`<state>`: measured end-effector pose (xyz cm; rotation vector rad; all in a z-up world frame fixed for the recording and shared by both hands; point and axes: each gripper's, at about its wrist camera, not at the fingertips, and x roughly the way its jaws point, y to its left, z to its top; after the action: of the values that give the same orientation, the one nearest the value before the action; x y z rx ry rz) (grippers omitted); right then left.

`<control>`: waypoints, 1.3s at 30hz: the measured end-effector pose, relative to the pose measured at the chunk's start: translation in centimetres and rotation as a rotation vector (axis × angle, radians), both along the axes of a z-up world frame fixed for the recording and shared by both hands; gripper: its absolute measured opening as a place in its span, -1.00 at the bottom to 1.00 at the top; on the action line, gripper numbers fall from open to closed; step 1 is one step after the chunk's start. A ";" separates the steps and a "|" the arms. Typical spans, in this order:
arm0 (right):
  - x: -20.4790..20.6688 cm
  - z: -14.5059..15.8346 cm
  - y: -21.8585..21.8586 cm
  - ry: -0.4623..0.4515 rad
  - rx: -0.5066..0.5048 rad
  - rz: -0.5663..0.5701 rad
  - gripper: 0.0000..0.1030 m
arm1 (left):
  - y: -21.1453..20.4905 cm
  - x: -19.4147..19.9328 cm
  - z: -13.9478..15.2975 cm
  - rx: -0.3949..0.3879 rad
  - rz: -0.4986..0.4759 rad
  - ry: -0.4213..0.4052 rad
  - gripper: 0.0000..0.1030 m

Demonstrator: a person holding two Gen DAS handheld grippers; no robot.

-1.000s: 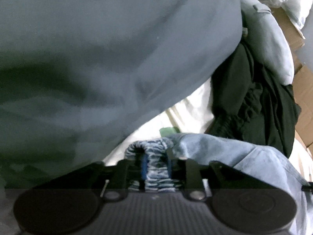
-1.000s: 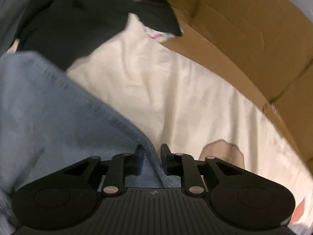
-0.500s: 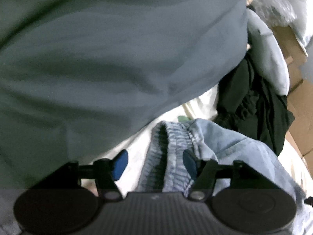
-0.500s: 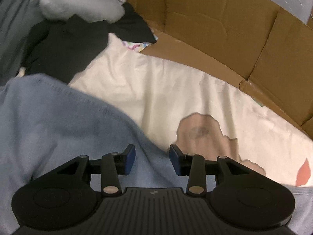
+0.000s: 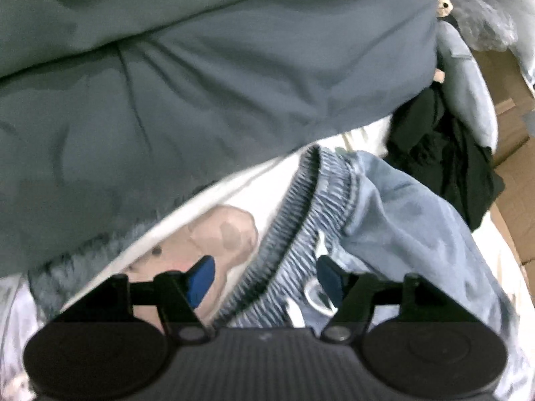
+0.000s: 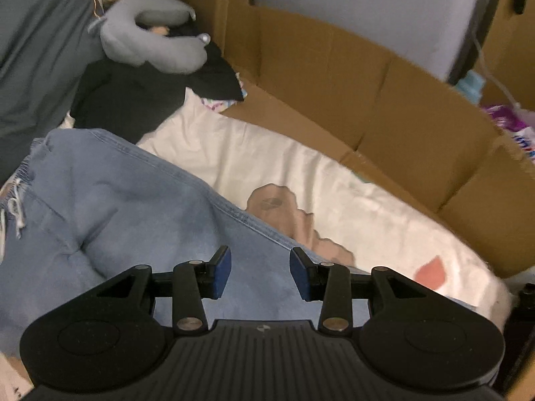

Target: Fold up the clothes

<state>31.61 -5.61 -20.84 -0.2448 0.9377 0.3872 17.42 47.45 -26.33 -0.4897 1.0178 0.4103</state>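
Both tongs stand apart with nothing clamped. Left tongs point(image 5: 264, 275) have just been opening and now gape wide above the gathered elastic waistband point(image 5: 301, 234) of the light blue denim trousers point(image 5: 411, 220); the waistband shows between the blue pads point(image 5: 200, 280) but they do not press on it. Right tongs point(image 6: 260, 272) have also been opening and sit at a middling gap over the flat blue cloth of the same trousers point(image 6: 117, 220), near their stitched side seam point(image 6: 214, 197), pads clear of the fabric. The trousers lie spread on a cream bed sheet printed with brown and red shapes point(image 6: 301, 173). A grey-green quilt point(image 5: 200, 83) bulks beyond the waistband. Crumpled black clothing point(image 6: 140, 97) lies past the trousers with a grey neck pillow point(image 6: 157, 46) on it. Brown cardboard panels point(image 6: 367, 100) edge the sheet.
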 end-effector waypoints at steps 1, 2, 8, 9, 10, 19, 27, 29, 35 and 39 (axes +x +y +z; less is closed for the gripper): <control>-0.4 0.9 -0.5 -0.003 0.008 -0.011 -0.11 | -0.3 -0.2 0.5 0.001 -0.005 0.003 0.36; -0.8 2.0 -0.9 -0.002 0.018 -0.023 -0.11 | -0.7 -0.5 1.1 0.003 -0.010 0.007 0.36; -2.3 7.6 -2.3 0.034 0.090 -0.064 -0.10 | -2.9 -2.3 5.8 -0.002 -0.032 0.001 0.36; -2.6 8.7 -2.5 0.029 0.097 -0.066 -0.09 | -3.3 -2.4 6.6 0.002 -0.037 0.003 0.36; -2.9 9.7 -2.6 0.021 0.103 -0.071 -0.09 | -3.7 -2.7 7.4 0.008 -0.043 0.003 0.36; -8.4 17.3 -4.1 -0.054 0.220 -0.120 0.02 | -6.3 -7.6 13.7 -0.023 -0.065 -0.032 0.42; -14.4 18.1 -4.7 -0.047 0.303 -0.160 0.04 | -6.6 -12.4 17.3 -0.024 -0.034 -0.057 0.48; -15.5 17.9 -4.8 -0.043 0.310 -0.164 0.04 | -6.3 -13.1 17.8 -0.041 -0.014 -0.079 0.62; -17.6 15.9 -4.7 -0.035 0.310 -0.182 0.09 | -5.7 -13.9 17.4 -0.015 0.015 -0.063 0.62; -18.6 13.5 -4.2 -0.010 0.315 -0.209 0.09 | -5.4 -13.8 16.3 -0.011 -0.010 -0.051 0.61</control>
<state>13.02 -9.83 -7.33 0.1383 0.8690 0.3345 3.66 42.01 -10.06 -0.5026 0.9732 0.3815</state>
